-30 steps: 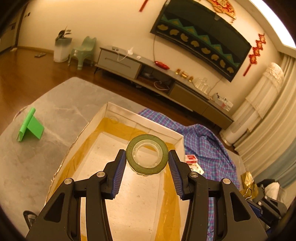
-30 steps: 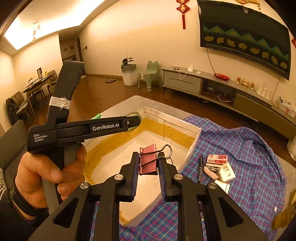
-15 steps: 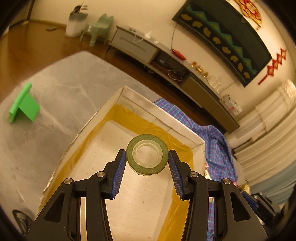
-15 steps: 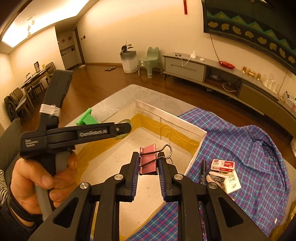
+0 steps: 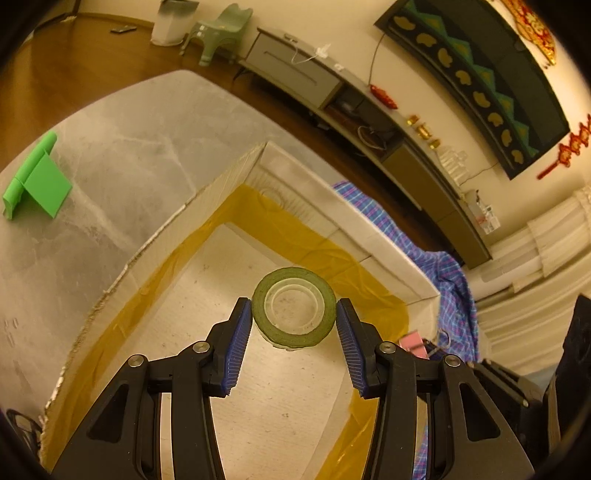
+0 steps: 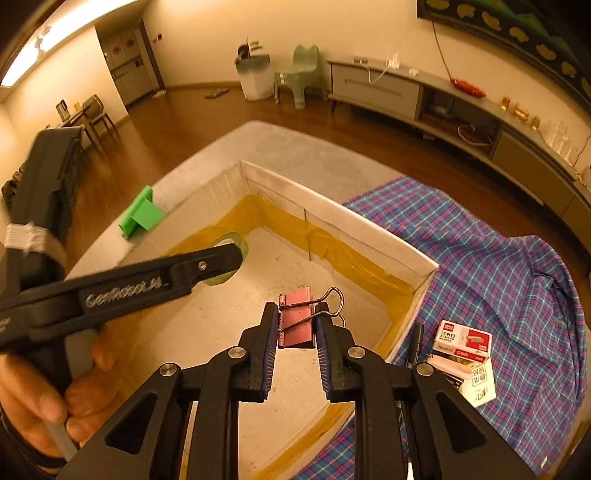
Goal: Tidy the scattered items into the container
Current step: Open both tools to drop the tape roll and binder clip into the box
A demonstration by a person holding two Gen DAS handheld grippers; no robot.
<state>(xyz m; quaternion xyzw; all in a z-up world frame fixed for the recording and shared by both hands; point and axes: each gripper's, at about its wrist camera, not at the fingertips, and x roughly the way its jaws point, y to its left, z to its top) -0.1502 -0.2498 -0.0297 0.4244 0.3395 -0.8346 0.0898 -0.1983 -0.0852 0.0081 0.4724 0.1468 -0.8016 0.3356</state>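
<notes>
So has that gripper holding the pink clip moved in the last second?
Yes. The right gripper with the pink clip has come forward and lower over the box, which now looks nearer.

Warm, amber indoor light tints both views, making white surfaces look yellowish. In the right wrist view a bright recessed ceiling strip (image 6: 55, 35) glows overexposed at the upper left, the main visible source. Shadows are soft and faint. Fisheye distortion bows the long grey media cabinet (image 6: 424, 96) and walls, with dark vignetting in the corners. The black hand-held left tongs (image 6: 236, 256) and the person's hand (image 6: 40, 398) are smeared by motion blur; the left wrist view is sharp.
</notes>
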